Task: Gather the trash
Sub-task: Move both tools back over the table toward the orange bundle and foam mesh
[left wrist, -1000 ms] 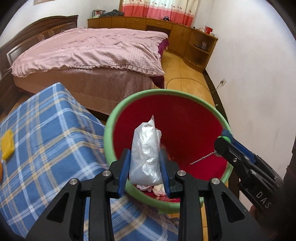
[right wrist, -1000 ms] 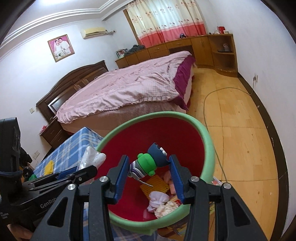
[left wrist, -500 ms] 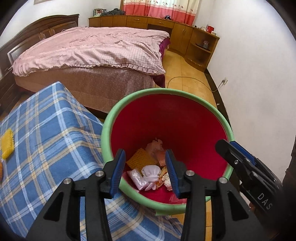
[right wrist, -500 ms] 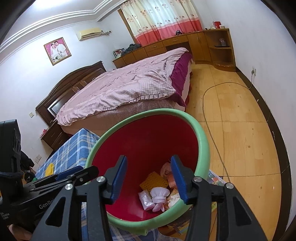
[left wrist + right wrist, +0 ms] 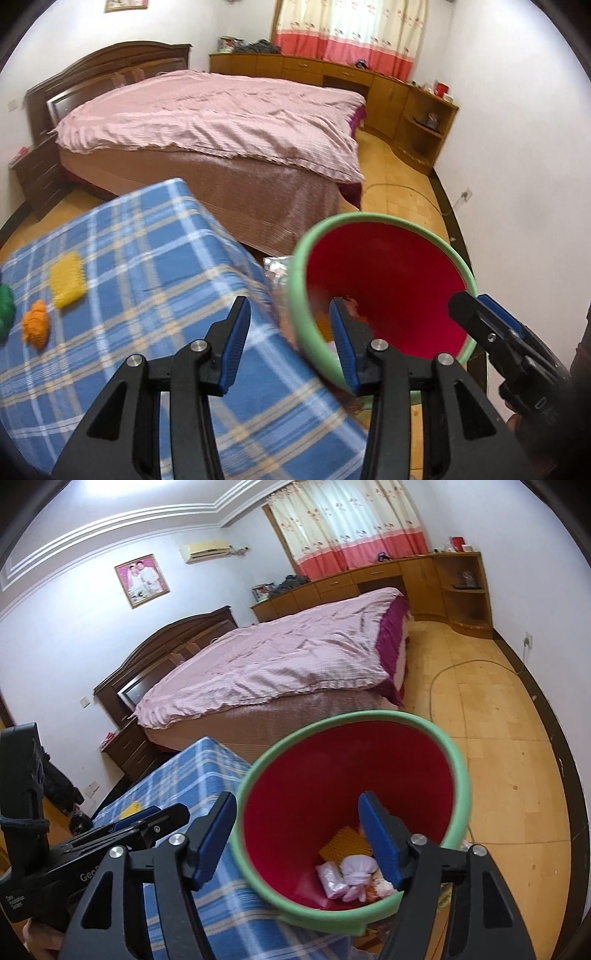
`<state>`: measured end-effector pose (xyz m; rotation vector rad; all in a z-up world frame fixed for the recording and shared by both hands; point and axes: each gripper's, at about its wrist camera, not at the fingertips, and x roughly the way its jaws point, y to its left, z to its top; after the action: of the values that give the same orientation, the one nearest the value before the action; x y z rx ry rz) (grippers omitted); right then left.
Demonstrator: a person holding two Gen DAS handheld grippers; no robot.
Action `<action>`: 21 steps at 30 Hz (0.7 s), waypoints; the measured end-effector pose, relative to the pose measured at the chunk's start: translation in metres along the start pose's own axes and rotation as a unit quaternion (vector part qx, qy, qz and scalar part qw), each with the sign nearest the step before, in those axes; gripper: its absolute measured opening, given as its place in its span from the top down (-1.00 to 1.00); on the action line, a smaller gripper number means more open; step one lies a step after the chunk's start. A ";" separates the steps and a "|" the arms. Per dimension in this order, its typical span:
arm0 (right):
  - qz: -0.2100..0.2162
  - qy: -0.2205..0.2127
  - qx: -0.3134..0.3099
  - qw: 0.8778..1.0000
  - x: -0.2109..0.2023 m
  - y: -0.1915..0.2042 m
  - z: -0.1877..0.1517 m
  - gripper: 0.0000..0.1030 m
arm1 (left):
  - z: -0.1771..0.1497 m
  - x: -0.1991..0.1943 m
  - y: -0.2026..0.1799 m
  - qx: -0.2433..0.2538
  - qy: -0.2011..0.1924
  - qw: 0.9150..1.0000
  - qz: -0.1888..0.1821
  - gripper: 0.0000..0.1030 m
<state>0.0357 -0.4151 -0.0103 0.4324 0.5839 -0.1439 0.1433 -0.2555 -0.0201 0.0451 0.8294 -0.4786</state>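
Observation:
The bin (image 5: 388, 218), red inside with a green rim (image 5: 369, 716), stands beside the blue plaid table (image 5: 147, 240). At its bottom lie a white bundle (image 5: 356, 871), a clear plastic bag (image 5: 330, 880) and a yellow piece (image 5: 343, 843). My left gripper (image 5: 290, 332) is open and empty above the table's corner and the bin's near rim. My right gripper (image 5: 297, 812) hangs over the bin; its jaws are opening with nothing between them. On the cloth rest a yellow item (image 5: 66, 277), an orange item (image 5: 37, 325) and a green one (image 5: 5, 306).
A crinkled silvery sheet (image 5: 275, 273) sits between table and bin. Beyond is a bed with a pink cover (image 5: 221, 122), with wooden cabinets (image 5: 406, 572) along the far wall. A cable (image 5: 461, 664) lies on the wooden floor, and a white wall runs close on the right.
The left gripper let go of a clear plastic bag and the right let go of a green and blue toy, both over the bin. Both have opened, risen, and the left view swung toward the table.

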 end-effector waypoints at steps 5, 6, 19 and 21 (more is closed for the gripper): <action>0.020 0.003 -0.015 1.000 0.001 0.030 0.002 -0.40 | 0.001 -0.016 0.034 -0.023 -0.013 0.999 0.023 0.13; 0.022 0.004 -0.019 1.000 0.001 0.037 0.002 -0.40 | 0.001 -0.021 0.043 -0.030 -0.017 0.999 0.028 0.13; 0.063 0.028 -0.067 0.995 0.023 0.120 0.006 -0.41 | -0.003 -0.060 0.142 -0.087 -0.048 0.990 0.100 0.13; 0.066 0.032 -0.074 0.995 0.028 0.131 0.006 -0.41 | -0.006 -0.062 0.157 -0.097 -0.048 0.988 0.108 0.13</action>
<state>0.0944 -0.3000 0.0249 0.3317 0.6225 0.0396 0.1703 -0.0899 -0.0020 -0.0663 0.7639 -0.1934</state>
